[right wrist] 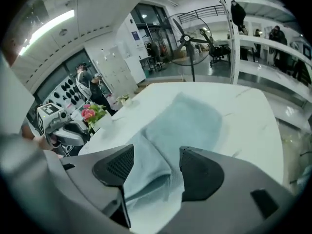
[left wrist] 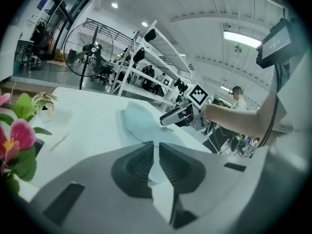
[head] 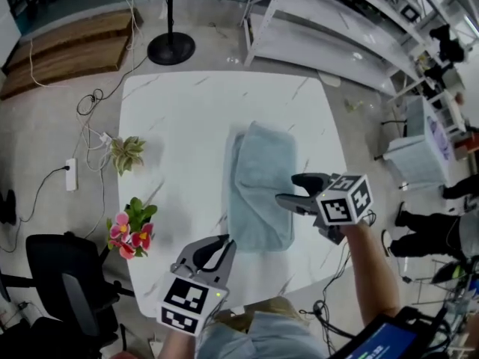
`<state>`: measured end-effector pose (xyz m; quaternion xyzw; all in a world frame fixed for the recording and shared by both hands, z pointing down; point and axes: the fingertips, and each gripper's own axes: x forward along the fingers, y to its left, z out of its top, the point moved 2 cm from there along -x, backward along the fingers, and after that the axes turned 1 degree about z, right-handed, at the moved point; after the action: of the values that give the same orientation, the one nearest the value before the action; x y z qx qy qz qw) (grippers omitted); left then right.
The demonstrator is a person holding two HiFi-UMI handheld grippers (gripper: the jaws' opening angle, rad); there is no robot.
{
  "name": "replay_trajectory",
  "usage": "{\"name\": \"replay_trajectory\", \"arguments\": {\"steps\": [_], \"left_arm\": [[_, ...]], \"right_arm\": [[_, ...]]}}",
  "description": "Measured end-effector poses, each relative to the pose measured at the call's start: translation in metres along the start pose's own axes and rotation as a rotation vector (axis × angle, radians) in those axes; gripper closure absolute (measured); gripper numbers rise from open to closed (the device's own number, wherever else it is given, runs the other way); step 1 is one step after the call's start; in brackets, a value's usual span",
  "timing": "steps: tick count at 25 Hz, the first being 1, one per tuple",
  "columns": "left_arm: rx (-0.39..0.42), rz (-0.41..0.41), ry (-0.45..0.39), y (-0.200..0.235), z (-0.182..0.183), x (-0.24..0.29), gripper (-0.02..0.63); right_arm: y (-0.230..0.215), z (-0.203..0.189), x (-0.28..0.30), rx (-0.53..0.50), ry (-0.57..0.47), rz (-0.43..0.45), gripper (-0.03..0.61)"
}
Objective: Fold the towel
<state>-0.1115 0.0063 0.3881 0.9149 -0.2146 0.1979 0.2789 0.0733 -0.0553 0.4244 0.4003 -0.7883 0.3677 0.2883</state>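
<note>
One white marble-patterned table (head: 187, 111), taking up most of the head view. On it, right of the middle, one pale blue towel (head: 258, 178), lying flat and seemingly doubled already, with a second layer showing along the left edge. Long axis running away from the person, short ends at the near and the far side. Two grippers, both at the near end of this towel. Right gripper (head: 288, 189) hovering over the near right edge, pointing down and toward the left. Jaws spread wide, cloth seen below and between them but pressed by neither pad, so released and holding nothing. Left gripper (head: 224, 242) just beside the near left corner, low over the table. Jaws drawn almost together with only a thin slit, and no cloth visibly pinched there, as far as can be judged. Nearer to the cloth: the right one, already above it, against the left one just outside the corner. Probably to come: taking both near corners and carrying them along the long axis to the far end, to halve the length. Needed for that: opening the left jaws and bringing the right ones down onto the edge. Smaller things at the table's left side, well apart from the towel, two in number: one pot of pink flowers (head: 129, 230) and one small green plant (head: 127, 154).
</note>
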Motion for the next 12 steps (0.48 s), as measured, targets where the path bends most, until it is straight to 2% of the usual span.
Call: {"name": "replay_trajectory", "arguments": {"steps": [3,5,7,9,12], "left_arm": [[-0.006,-0.001,0.020,-0.009,-0.009,0.004,0.575],[-0.008,0.005,0.031,-0.013,-0.013,0.006,0.575],[-0.010,0.015,0.033,-0.015,-0.016,0.006,0.575],[-0.015,0.026,0.036,-0.016,-0.018,0.003,0.575],[-0.028,0.061,0.023,-0.012,-0.018,-0.006,0.575]], "right_arm": [[-0.008,-0.025,0.005,0.048,0.005,0.004,0.275],[-0.012,-0.035,0.007,0.039,0.009,-0.014,0.290],[-0.015,-0.039,0.008,0.000,0.010,-0.058,0.409],[-0.008,-0.034,0.003,-0.047,-0.018,-0.070,0.479],[0.022,-0.015,-0.009,-0.094,-0.082,-0.028,0.515]]}}
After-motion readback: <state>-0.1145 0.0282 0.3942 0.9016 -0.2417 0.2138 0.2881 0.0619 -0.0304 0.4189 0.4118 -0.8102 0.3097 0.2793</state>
